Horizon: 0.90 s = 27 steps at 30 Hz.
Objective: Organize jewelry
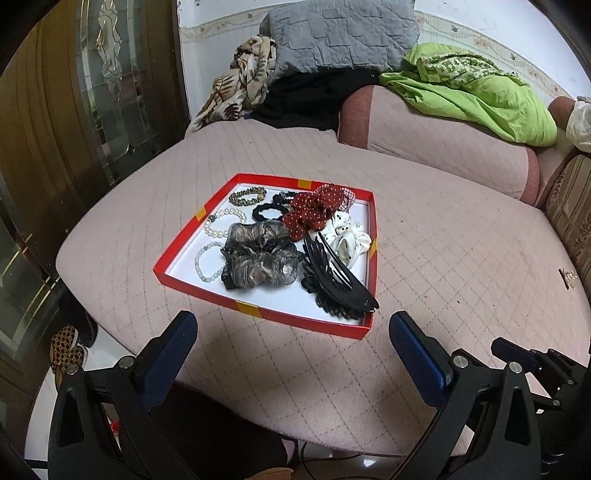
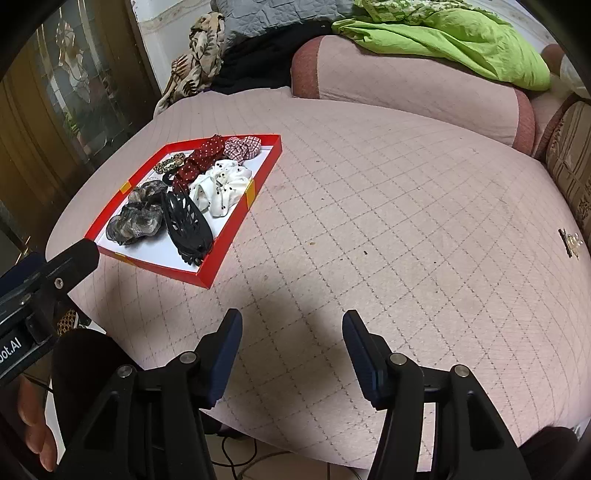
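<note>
A shallow red tray (image 1: 192,284) with a white floor lies on the pink quilted bed; it also shows in the right wrist view (image 2: 229,236). In it lie a grey-black scrunchie (image 1: 258,258), a black hair claw (image 1: 340,284), a red dotted bow (image 1: 314,210), a white dotted scrunchie (image 1: 351,240), pearl bracelets (image 1: 221,225) and a gold beaded band (image 1: 247,195). A small gold hair clip (image 2: 570,242) lies alone on the bed at the far right. My left gripper (image 1: 291,332) is open and empty just short of the tray. My right gripper (image 2: 291,328) is open and empty over bare quilt.
A pink bolster (image 1: 443,147), a green cloth (image 1: 480,96), a grey pillow (image 1: 340,33) and a leaf-print blanket (image 1: 243,85) lie at the back. A glass-panelled wooden door (image 1: 74,110) stands left. The bed edge runs under both grippers.
</note>
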Each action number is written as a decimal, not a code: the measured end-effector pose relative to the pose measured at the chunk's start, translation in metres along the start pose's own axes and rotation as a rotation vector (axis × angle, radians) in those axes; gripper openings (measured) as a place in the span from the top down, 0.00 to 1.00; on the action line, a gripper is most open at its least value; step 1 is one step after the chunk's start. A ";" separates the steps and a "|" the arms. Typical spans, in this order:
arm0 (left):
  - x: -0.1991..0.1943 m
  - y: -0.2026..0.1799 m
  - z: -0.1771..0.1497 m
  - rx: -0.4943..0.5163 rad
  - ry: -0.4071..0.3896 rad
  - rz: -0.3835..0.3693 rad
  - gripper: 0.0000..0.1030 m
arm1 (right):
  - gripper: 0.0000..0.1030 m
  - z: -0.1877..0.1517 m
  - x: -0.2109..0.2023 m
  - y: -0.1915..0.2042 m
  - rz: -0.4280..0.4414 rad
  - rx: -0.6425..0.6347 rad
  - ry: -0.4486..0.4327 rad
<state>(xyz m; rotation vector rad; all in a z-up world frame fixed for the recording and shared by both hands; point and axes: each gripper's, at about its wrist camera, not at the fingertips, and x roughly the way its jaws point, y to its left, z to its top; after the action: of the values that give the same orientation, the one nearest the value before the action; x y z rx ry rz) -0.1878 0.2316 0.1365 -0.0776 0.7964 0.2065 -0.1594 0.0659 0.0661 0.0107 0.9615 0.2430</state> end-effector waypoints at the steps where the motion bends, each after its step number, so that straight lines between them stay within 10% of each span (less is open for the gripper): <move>1: 0.001 0.000 -0.001 -0.002 0.006 -0.004 0.00 | 0.40 0.000 0.000 0.000 -0.001 -0.002 0.001; 27: 0.018 0.000 -0.012 0.008 0.078 -0.040 0.00 | 0.36 -0.001 0.010 0.003 -0.025 -0.016 0.023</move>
<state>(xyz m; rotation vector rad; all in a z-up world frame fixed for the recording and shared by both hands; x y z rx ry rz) -0.1843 0.2324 0.1153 -0.0947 0.8729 0.1634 -0.1555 0.0708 0.0578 -0.0186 0.9824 0.2282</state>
